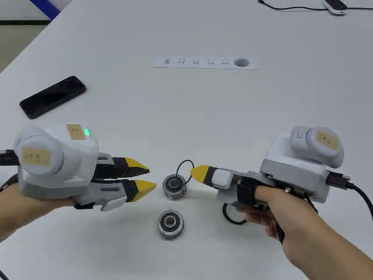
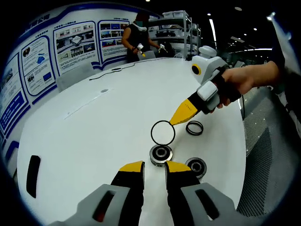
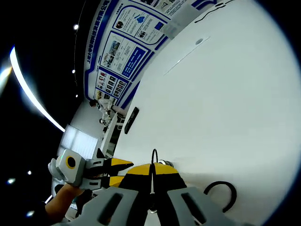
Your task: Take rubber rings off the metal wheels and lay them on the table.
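Rubber ring [image 2: 151,133] pinched by right gripper [image 1: 199,172] beside metal wheel [image 1: 173,186]
Left gripper [image 1: 147,178] is held near, jaws slightly parted

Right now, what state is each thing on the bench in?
Left gripper: jaws open, empty.
Right gripper: jaws shut on thin rubber ring.
Second rubber ring: loose, flat on table.
Far metal wheel: flat on table.
Near metal wheel: flat on table.
Phone: lying flat, dark.
Power strip: nothing plugged in.
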